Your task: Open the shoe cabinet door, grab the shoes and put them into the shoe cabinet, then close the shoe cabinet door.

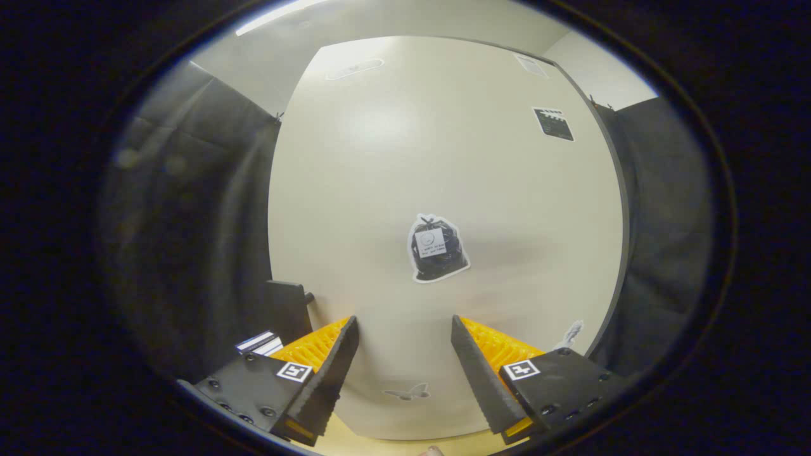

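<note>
A large cream cabinet door (443,158) stands flat just ahead of me, with a dark edge down its right side. My gripper (404,322) is open, its fingers spread wide and close to the door's lower part, with nothing between them. A sticker of a black bag (437,248) sits on the door just beyond the fingers. A small butterfly sticker (405,392) lies lower down, between the fingers. I cannot tell whether the fingers touch the door.
Black cloth (190,221) hangs on the left and more black cloth (665,221) on the right of the door. A dark block (288,310) and a striped card (260,342) sit by the left finger. A pale wooden strip (355,443) runs below the door.
</note>
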Available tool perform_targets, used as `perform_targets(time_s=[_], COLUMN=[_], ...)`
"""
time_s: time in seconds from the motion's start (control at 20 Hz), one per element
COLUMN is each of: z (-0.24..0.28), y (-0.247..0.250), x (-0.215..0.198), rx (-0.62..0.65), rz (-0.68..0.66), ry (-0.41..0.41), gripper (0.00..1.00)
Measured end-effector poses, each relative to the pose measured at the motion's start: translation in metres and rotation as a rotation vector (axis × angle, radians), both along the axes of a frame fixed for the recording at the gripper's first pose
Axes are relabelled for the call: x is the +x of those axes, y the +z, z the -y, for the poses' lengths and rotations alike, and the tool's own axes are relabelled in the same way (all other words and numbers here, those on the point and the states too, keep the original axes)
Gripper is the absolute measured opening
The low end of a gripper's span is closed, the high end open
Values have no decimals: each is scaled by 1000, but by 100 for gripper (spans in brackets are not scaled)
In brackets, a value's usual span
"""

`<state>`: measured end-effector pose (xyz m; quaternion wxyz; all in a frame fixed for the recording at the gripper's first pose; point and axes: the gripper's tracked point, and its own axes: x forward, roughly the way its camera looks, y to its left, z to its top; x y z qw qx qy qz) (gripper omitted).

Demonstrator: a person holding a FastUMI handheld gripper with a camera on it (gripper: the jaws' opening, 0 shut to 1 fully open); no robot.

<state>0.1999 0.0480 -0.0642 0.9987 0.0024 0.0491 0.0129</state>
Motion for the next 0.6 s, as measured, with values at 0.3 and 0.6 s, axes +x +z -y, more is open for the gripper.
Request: perform_targets(time_s=[0.3,0.6], z=[1,1], y=[-1,0], x=[8,6], rx=[-2,5], rz=[8,11], ry=[-42,-39], gripper=[95,94])
